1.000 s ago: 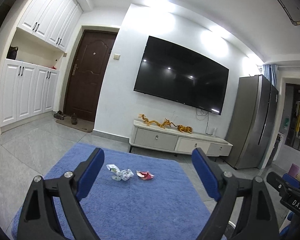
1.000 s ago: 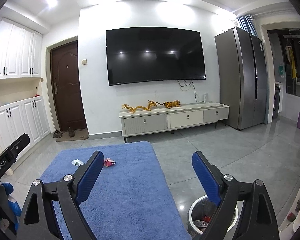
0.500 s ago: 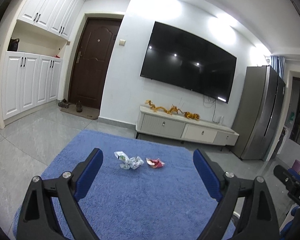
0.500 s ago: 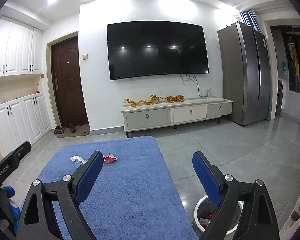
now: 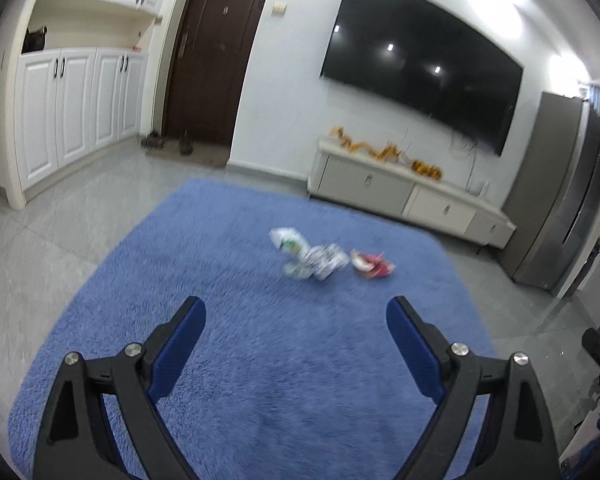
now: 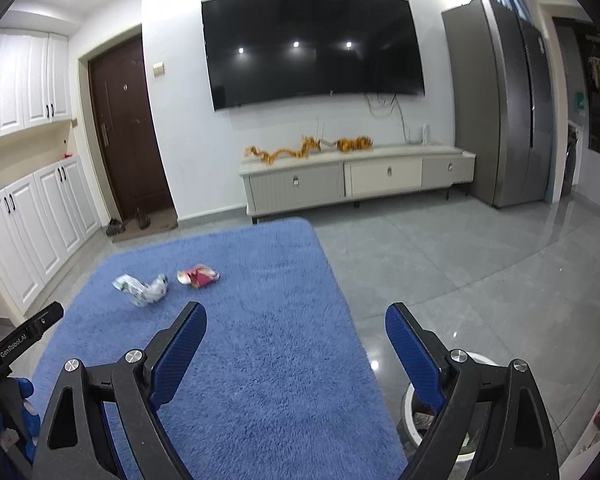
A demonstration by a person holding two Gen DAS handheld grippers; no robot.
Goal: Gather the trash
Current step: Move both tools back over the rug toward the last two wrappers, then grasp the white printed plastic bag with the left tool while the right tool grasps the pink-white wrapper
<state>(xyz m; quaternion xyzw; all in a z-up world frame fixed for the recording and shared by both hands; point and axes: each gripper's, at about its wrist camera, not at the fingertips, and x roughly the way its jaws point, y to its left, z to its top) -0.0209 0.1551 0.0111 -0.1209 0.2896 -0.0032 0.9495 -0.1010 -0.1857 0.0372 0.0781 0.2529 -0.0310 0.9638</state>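
Observation:
A crumpled white wrapper (image 5: 308,256) and a red-and-white wrapper (image 5: 370,266) lie side by side on the blue rug (image 5: 260,360). My left gripper (image 5: 296,312) is open and empty, above the rug, short of both wrappers. My right gripper (image 6: 296,316) is open and empty over the rug's right edge. In the right wrist view the white wrapper (image 6: 144,288) and the red wrapper (image 6: 198,276) lie ahead to the left. A white trash bin (image 6: 424,416) stands on the floor under the right finger, partly hidden.
A white TV cabinet (image 6: 356,184) with gold dragon ornaments stands at the far wall under a big TV (image 6: 312,50). A grey fridge (image 6: 504,104) stands at the right, white cupboards (image 5: 72,104) and a brown door (image 5: 216,52) at the left. Grey tile floor (image 6: 460,264) surrounds the rug.
Both grippers have tilted down and moved forward; the two wrappers look nearer and larger. The left view is blurred by motion. Both grippers stay open.

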